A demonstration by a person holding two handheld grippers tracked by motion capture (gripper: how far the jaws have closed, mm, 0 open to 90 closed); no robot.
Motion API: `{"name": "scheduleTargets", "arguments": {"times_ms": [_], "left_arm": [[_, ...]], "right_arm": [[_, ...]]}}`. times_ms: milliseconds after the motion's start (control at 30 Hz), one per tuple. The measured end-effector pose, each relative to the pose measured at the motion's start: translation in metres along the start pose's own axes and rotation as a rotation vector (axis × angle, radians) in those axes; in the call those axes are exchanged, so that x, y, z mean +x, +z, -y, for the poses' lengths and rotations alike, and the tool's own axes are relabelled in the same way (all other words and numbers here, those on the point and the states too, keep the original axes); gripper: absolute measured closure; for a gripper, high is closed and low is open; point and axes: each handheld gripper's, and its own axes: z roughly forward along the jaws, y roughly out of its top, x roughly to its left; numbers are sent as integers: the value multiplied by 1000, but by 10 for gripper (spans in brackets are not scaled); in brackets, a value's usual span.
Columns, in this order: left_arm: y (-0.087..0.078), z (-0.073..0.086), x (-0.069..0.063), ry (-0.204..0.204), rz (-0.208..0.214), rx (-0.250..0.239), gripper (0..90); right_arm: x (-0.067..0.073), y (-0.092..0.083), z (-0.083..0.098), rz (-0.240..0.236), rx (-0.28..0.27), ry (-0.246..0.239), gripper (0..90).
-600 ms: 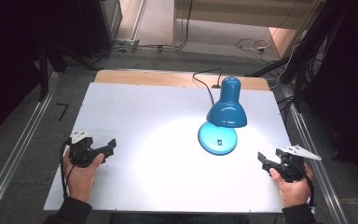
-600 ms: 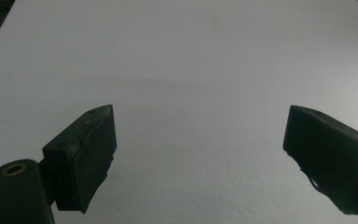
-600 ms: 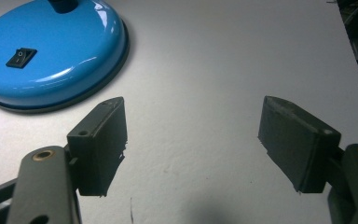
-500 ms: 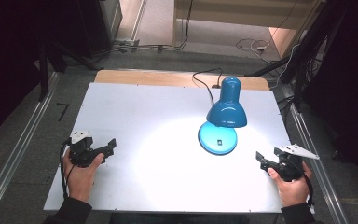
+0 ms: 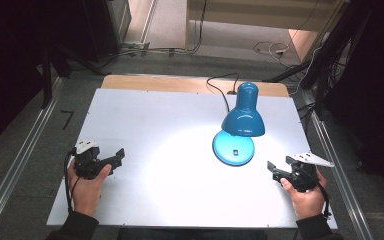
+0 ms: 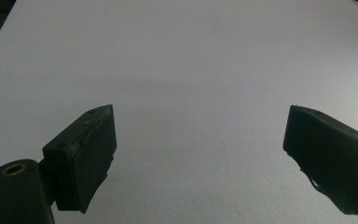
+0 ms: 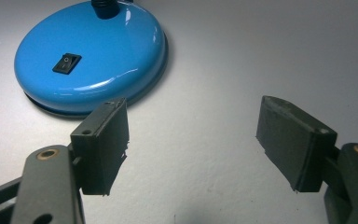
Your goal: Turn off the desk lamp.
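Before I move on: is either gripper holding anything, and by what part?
Nothing is held. The left gripper and right gripper both have jaws wide apart over bare table; the lamp stands untouched.

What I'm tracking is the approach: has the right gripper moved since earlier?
Yes. The right gripper has edged left, closer to the lamp base in the high view.

You had loads of open desk [image 5: 155, 125] to work with: the whole left half and the near edge lay bare, so your left tongs [image 5: 119, 156] could sweep forward without meeting anything. The one thing in the way was the blue lamp [image 5: 242, 117] on the right side, its round base [image 7: 91, 56] sitting just ahead of your right tongs [image 5: 273, 169], its cord [image 5: 219, 85] trailing off the far edge. Both tongs gaped wide.
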Motion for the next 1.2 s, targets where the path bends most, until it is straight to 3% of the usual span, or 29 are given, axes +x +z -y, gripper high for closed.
{"name": "scheduleTargets", "arguments": {"times_ms": [1200], "left_arm": [[-1,0,1,1,3,-3,105]], "right_arm": [[20,16,-12,-42,1,-34,239]]}}
